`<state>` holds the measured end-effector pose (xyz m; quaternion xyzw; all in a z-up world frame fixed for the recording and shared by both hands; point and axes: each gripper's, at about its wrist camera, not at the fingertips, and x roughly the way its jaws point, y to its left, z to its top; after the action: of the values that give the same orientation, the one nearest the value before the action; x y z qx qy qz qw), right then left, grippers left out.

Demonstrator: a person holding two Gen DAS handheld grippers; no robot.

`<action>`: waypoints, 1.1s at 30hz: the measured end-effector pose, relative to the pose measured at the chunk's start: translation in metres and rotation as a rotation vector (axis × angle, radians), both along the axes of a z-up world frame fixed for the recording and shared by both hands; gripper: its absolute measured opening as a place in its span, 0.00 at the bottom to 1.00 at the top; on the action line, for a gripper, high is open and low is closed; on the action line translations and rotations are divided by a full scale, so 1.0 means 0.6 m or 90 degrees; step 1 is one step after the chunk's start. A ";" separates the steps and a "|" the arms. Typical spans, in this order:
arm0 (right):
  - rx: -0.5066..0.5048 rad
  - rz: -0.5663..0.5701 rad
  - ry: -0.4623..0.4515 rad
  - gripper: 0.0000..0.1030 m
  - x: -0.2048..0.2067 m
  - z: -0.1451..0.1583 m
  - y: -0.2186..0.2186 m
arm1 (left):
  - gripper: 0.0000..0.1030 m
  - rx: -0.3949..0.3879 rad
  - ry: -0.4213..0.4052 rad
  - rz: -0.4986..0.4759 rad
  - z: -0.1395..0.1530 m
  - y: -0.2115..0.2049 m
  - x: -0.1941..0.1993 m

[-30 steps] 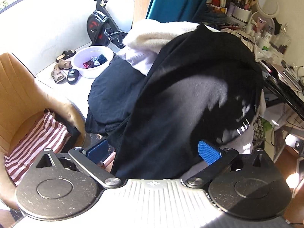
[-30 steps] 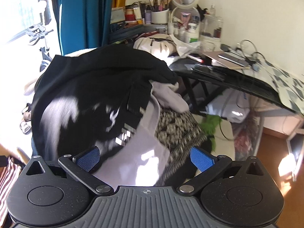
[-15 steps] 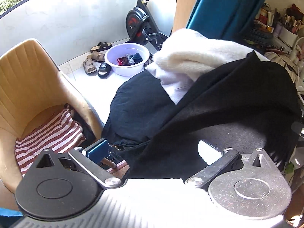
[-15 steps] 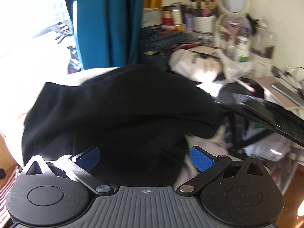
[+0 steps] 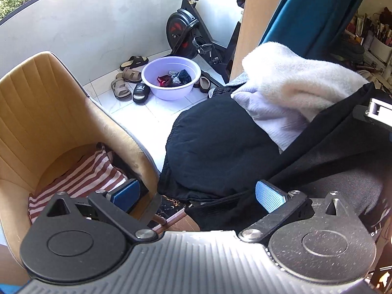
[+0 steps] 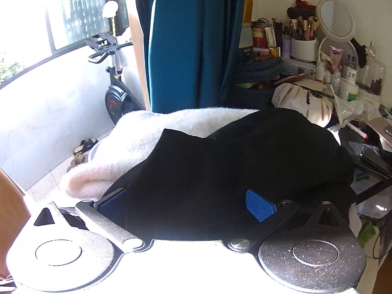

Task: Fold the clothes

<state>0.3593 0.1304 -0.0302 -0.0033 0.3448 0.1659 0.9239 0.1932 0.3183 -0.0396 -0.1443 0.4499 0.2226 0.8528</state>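
Left wrist view: left gripper [image 5: 197, 193] has its jaws spread wide, nothing between the blue pads [image 5: 268, 196]. Black garment [image 5: 220, 147] is heaped just ahead on the clothes pile, under a cream fleece [image 5: 294, 78] and a lilac knit [image 5: 272, 115]. Tan chair [image 5: 49, 103] at left holds a striped cloth [image 5: 80, 176]. Lilac basin [image 5: 171, 77] sits on the tiled floor near an exercise bike [image 5: 188, 29].

Right wrist view: right gripper [image 6: 187, 202] has its jaws apart, with black fabric [image 6: 232, 161] draped between the fingers, not pinched. Teal curtain [image 6: 191, 41] hangs behind; round mirror [image 6: 336, 17] stands on the cluttered desk.
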 end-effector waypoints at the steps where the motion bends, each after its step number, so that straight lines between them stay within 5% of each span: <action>1: -0.009 -0.019 0.003 0.99 0.003 -0.004 0.013 | 1.00 0.001 -0.001 -0.004 0.000 0.011 -0.001; 6: -0.045 -0.076 -0.004 0.91 0.010 -0.018 0.042 | 1.00 -0.014 0.003 -0.012 -0.009 0.052 -0.002; 11: -0.025 -0.070 -0.010 0.19 -0.007 -0.015 0.005 | 1.00 -0.025 0.000 -0.041 -0.015 0.060 0.019; 13: -0.002 -0.077 0.002 0.04 -0.008 -0.020 -0.025 | 1.00 -0.025 -0.004 -0.058 -0.012 0.052 0.031; 20: 0.062 -0.114 -0.008 0.01 -0.039 -0.013 -0.107 | 1.00 -0.026 -0.021 -0.119 -0.004 0.015 0.061; 24: -0.038 -0.236 -0.085 0.00 -0.057 -0.001 -0.151 | 1.00 -0.026 -0.015 -0.164 -0.014 -0.013 0.079; 29: 0.003 -0.241 0.001 0.01 -0.054 -0.015 -0.237 | 1.00 -0.017 -0.012 -0.188 -0.020 -0.034 0.092; 31: 0.012 -0.209 0.022 0.08 -0.064 -0.021 -0.234 | 1.00 -0.035 -0.016 -0.175 -0.021 -0.029 0.094; 33: 0.050 -0.173 0.047 0.26 -0.075 -0.027 -0.215 | 1.00 -0.040 -0.015 -0.162 -0.023 -0.020 0.091</action>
<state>0.3140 0.0017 -0.0461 0.0859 0.3691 0.0526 0.9239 0.2475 0.3061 -0.0532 -0.1151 0.4609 0.0969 0.8746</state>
